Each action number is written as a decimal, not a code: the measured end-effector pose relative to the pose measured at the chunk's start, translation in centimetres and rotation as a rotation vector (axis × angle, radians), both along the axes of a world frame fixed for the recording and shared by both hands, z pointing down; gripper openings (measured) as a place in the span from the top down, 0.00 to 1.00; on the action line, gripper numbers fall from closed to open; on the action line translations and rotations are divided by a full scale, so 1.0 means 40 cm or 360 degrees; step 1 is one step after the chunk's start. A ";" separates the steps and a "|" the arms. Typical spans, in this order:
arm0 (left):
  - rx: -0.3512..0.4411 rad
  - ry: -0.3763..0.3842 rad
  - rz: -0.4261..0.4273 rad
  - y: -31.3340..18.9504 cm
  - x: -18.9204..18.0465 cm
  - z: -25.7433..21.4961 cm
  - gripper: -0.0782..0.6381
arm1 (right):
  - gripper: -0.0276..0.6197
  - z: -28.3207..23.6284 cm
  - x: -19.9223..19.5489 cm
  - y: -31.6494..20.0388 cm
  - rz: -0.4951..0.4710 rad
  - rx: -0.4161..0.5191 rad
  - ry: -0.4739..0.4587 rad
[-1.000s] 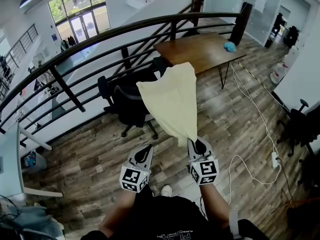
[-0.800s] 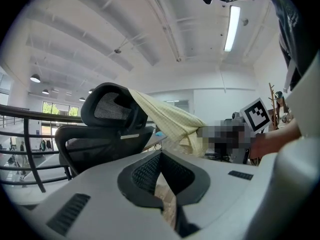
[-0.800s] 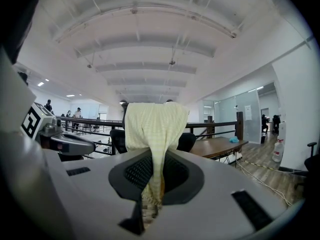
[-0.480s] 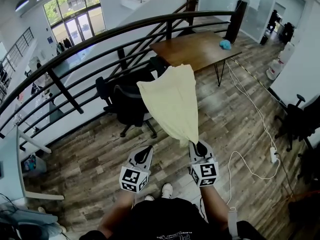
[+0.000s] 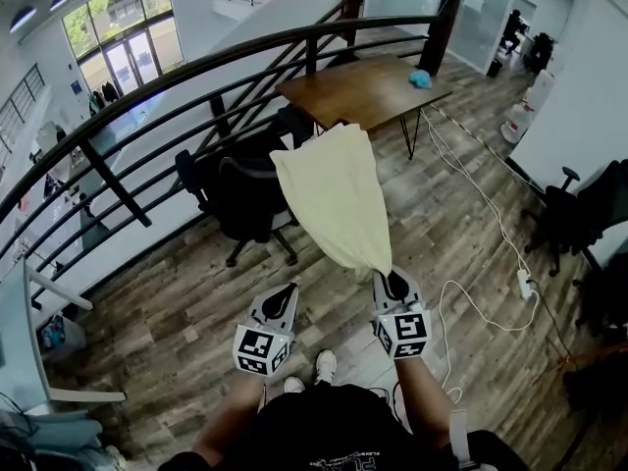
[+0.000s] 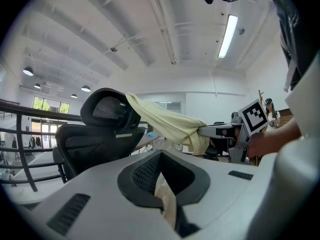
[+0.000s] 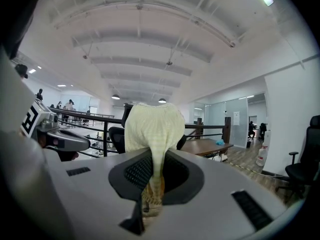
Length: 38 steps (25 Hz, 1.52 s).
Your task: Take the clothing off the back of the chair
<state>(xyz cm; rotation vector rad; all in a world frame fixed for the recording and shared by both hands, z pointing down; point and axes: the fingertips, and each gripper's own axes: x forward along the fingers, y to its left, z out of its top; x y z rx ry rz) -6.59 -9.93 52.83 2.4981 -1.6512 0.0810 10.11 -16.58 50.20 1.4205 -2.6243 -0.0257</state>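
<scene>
A pale yellow garment [image 5: 334, 199] hangs stretched between the black office chair [image 5: 245, 199] and my right gripper [image 5: 392, 285]. Its far end still lies over the chair's headrest [image 6: 102, 116]. My right gripper [image 7: 151, 191] is shut on the garment's [image 7: 152, 126] near corner, and the cloth bunches into its jaws. In the left gripper view the garment [image 6: 170, 124] runs from the headrest across to the right gripper. My left gripper [image 5: 283, 300] is beside the right one and apart from the cloth. Its jaws [image 6: 166, 206] are shut with nothing between them.
A black curved railing [image 5: 147, 101] runs behind the chair. A wooden table [image 5: 358, 91] with a blue thing [image 5: 420, 78] on it stands at the back right. A white cable [image 5: 471, 302] trails over the wood floor, and another black chair [image 5: 579, 214] stands at the right.
Both grippers have drawn back a little from the chair. The right one keeps its hold, and the garment stays stretched from the headrest.
</scene>
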 end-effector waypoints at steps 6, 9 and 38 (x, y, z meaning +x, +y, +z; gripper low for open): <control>0.0004 0.0021 0.0062 0.032 0.021 0.001 0.88 | 0.89 -0.006 0.025 0.049 0.0057 0.0008 0.0030; 0.0010 0.0023 0.0086 0.039 0.029 0.000 0.88 | 0.89 -0.003 0.040 0.064 0.0093 0.0001 0.0025; -0.0038 0.0029 0.0102 0.061 0.000 0.032 0.88 | 0.89 0.054 0.024 0.096 0.0175 -0.0068 0.0052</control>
